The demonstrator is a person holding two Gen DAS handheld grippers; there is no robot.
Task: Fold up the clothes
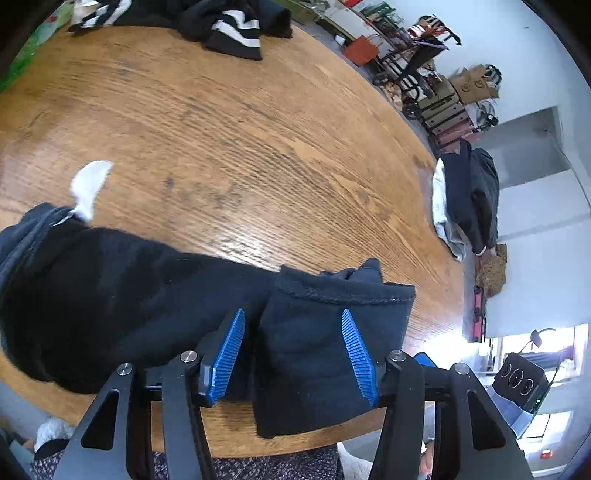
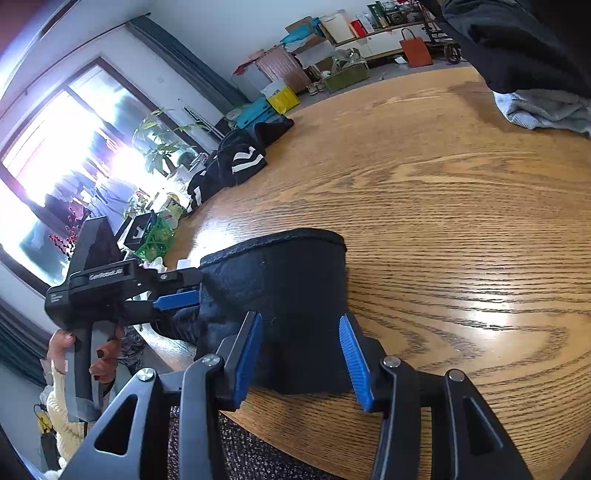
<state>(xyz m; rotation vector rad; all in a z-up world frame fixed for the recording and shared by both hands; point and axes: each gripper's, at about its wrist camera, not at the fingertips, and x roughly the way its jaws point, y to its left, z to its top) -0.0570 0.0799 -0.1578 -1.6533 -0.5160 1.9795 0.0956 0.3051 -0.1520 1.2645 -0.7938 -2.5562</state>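
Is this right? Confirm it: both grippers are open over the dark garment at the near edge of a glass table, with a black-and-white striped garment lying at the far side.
One thing is wrong: the table is wood, not glass; its grain shows in both wrist views. The rest stands: left gripper and right gripper open over the dark garment, striped garment at the far side.

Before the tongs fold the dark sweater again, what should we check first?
1. Left tongs open around the dark navy knitted garment: ok.
2. Right tongs open around the same garment's folded end: ok.
3. Round wooden table bare ahead for the fold: ok.
4. Garment fully on the table: not ok, the near edge hangs over the rim.
5. Black-and-white striped garment and folded dark pile out of the way: ok.
6. Fabric smooth underneath: cannot tell.
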